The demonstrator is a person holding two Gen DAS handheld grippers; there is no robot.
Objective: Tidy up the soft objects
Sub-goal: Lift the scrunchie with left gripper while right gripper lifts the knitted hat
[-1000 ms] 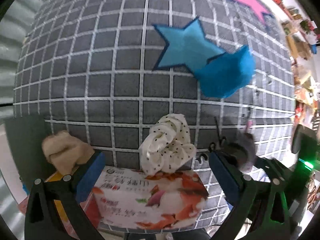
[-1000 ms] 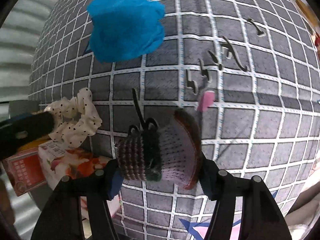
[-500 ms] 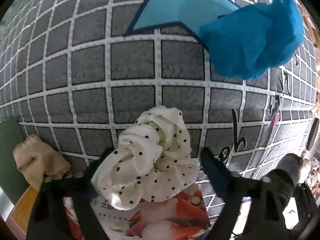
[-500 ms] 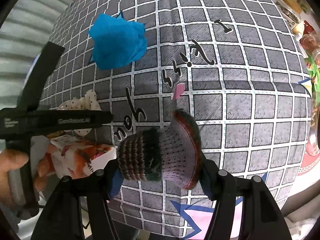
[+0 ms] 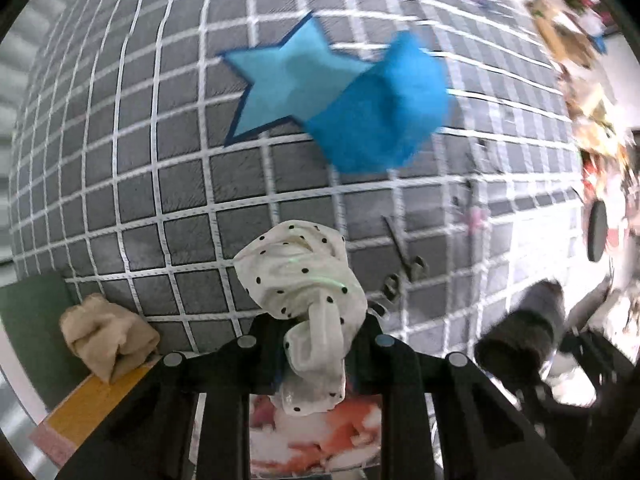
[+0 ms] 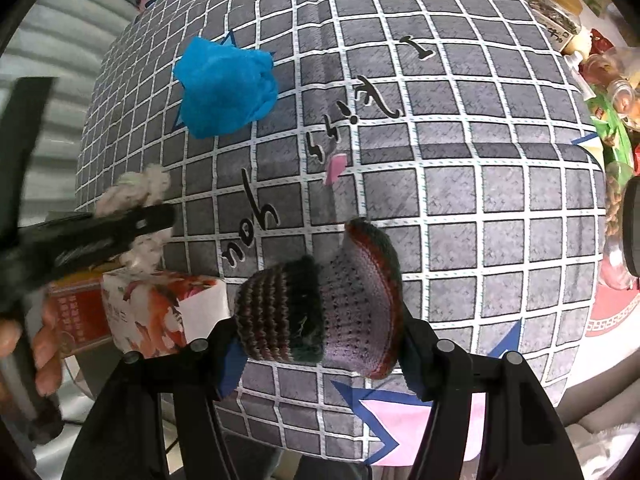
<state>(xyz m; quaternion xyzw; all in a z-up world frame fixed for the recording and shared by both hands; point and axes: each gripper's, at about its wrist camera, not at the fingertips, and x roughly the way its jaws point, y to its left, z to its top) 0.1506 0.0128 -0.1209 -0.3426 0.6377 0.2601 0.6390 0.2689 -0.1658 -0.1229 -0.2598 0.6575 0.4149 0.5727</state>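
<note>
My left gripper (image 5: pixel 316 340) is shut on a white scrunchie with black dots (image 5: pixel 304 280) and holds it above a printed tissue box (image 5: pixel 316 436). In the right wrist view the scrunchie (image 6: pixel 136 192) shows blurred in the left gripper (image 6: pixel 152 220). My right gripper (image 6: pixel 320 344) is shut on a striped knitted piece (image 6: pixel 320 312) above the tablecloth. A crumpled blue cloth (image 5: pixel 380 112) lies on the grey checked tablecloth (image 5: pixel 160 160); it also shows in the right wrist view (image 6: pixel 226 88). A beige cloth ball (image 5: pixel 106 334) lies at the lower left.
The tissue box (image 6: pixel 160 312) stands at the table's near left edge beside an orange box (image 5: pixel 92 400). Jars and snack packets (image 6: pixel 600 80) crowd the table's far right. A blue star print (image 5: pixel 280 80) marks the cloth.
My left gripper has closed on the dotted scrunchie and lifted it off the tissue box. The right gripper still holds the knitted piece and has risen a little above the table.
</note>
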